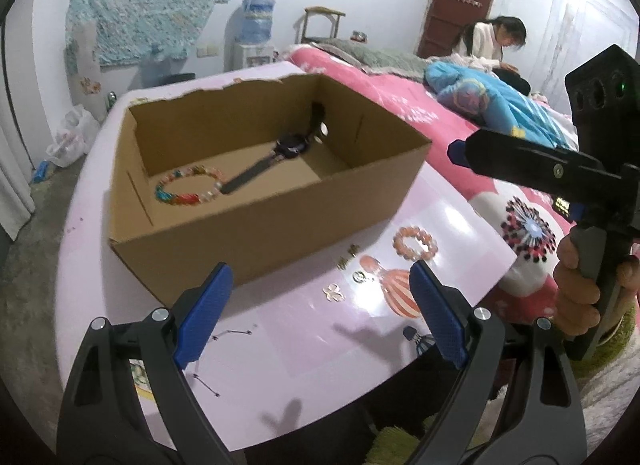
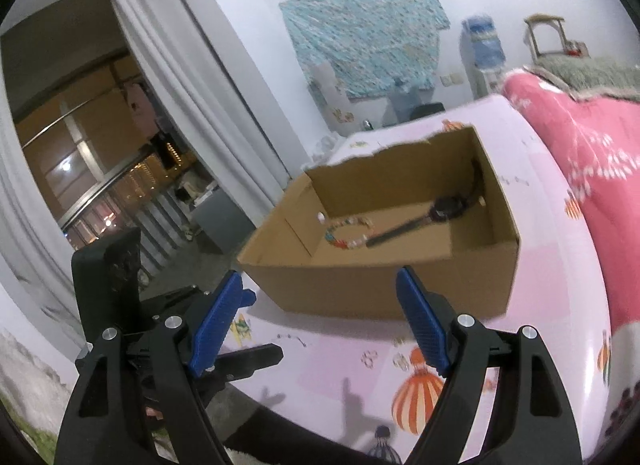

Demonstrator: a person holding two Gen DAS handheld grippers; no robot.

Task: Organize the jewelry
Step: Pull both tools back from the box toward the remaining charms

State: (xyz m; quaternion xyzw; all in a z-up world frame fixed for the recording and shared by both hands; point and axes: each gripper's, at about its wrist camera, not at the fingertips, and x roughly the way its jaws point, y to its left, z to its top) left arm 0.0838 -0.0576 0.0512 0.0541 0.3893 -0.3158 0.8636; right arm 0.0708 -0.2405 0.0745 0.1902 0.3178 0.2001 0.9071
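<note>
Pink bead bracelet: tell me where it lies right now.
In the left wrist view the pink bead bracelet lies on the table, outside the cardboard box to its right, past the small earrings and near the table's right edge.

The box (image 1: 260,221) is plain brown cardboard, matt, with a ragged torn back edge. The table (image 1: 320,337) has a glossy pink printed top that catches reflections. Gripper pads (image 1: 204,313) look like blue textured plastic on matt black arms, with shiny metal screws (image 1: 160,313). The bracelet (image 1: 415,243) has glassy pink beads.
</note>
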